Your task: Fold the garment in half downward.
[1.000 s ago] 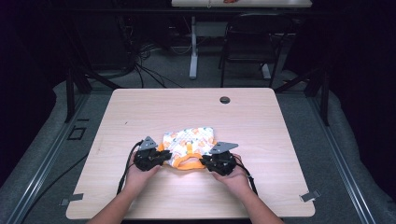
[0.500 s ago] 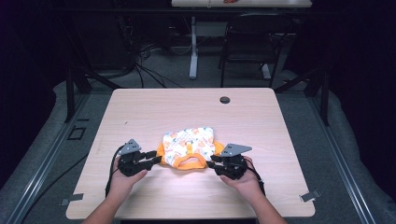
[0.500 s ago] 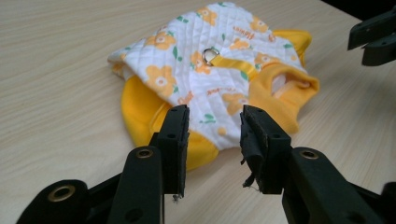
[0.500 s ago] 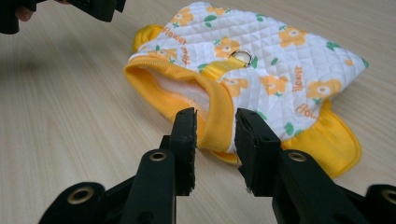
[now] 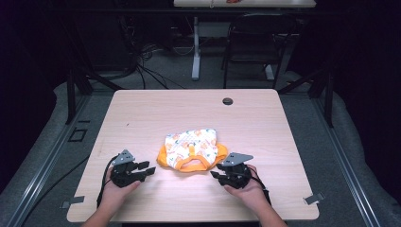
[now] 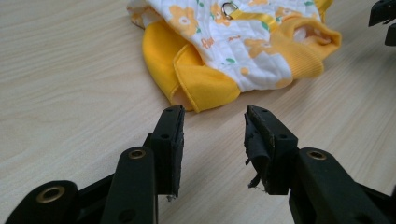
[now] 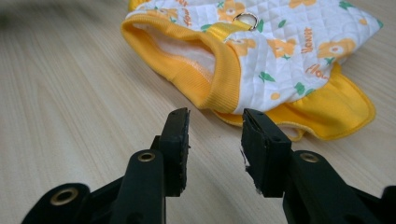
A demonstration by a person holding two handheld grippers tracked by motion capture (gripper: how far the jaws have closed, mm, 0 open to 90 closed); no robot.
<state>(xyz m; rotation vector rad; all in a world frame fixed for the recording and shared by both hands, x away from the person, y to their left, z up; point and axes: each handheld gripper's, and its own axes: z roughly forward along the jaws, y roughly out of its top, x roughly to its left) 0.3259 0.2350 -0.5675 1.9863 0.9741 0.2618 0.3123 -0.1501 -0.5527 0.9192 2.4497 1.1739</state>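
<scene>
Now the little quilted pet vest (image 5: 191,150) lies folded on the worktop (image 5: 142,113) just short of its near edge, with the left gripper (image 5: 147,170) and right gripper (image 5: 215,176) parked either side, fingers released and holding nothing. Folding looks about done; whether another fold remains I cannot tell, and the vest's underside and far hem are hidden.

The table (image 5: 189,113) is bright, lit from above, but the room around it is very dark. The high view looks a bit soft and grainy. In the right gripper view the far top left corner is blurry. Shadows are small and soft.
</scene>
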